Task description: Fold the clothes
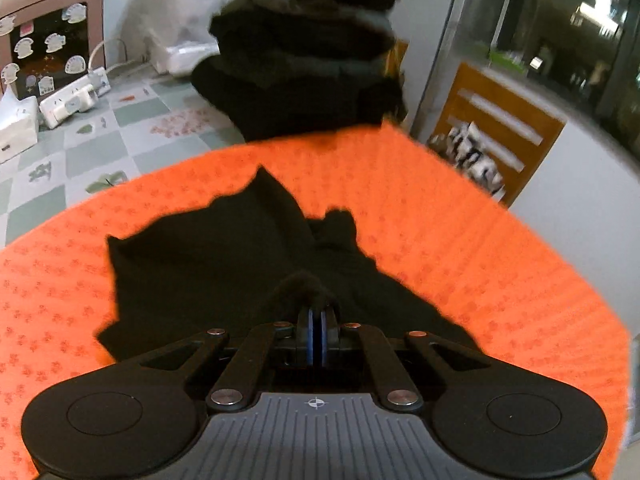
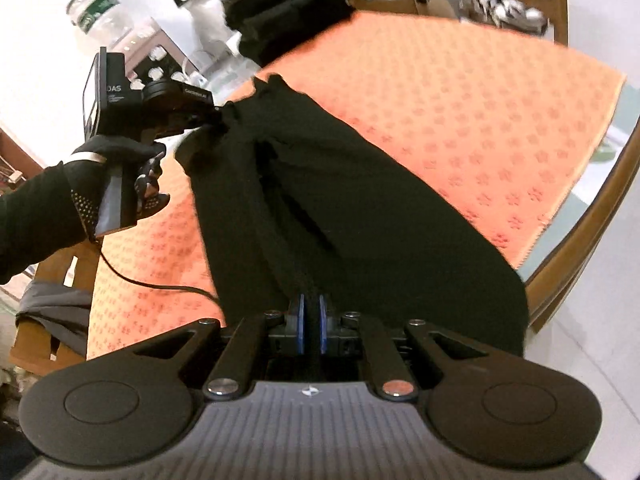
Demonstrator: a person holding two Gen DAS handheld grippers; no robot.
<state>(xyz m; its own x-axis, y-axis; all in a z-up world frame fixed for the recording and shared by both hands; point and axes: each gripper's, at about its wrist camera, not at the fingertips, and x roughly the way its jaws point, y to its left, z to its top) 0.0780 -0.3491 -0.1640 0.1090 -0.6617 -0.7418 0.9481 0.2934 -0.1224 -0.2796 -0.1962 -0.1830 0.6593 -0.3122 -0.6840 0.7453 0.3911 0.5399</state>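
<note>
Crowding my far edge, a pile of dark folded clothes (image 1: 304, 52) borders the orange cloth (image 1: 460, 216). Both my left gripper (image 1: 317, 312) and right gripper (image 2: 311, 300) pinch the black garment (image 2: 344, 200) over it. Only the right view shows the gloved hand (image 2: 116, 176).

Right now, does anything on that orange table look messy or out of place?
Only the black garment itself: it is bunched and creased over the orange tablecloth, pinched at two ends by the left gripper and right gripper, not yet folded flat. The dark pile of clothes behind leans unevenly. Nothing looks spilled or damaged.
</note>
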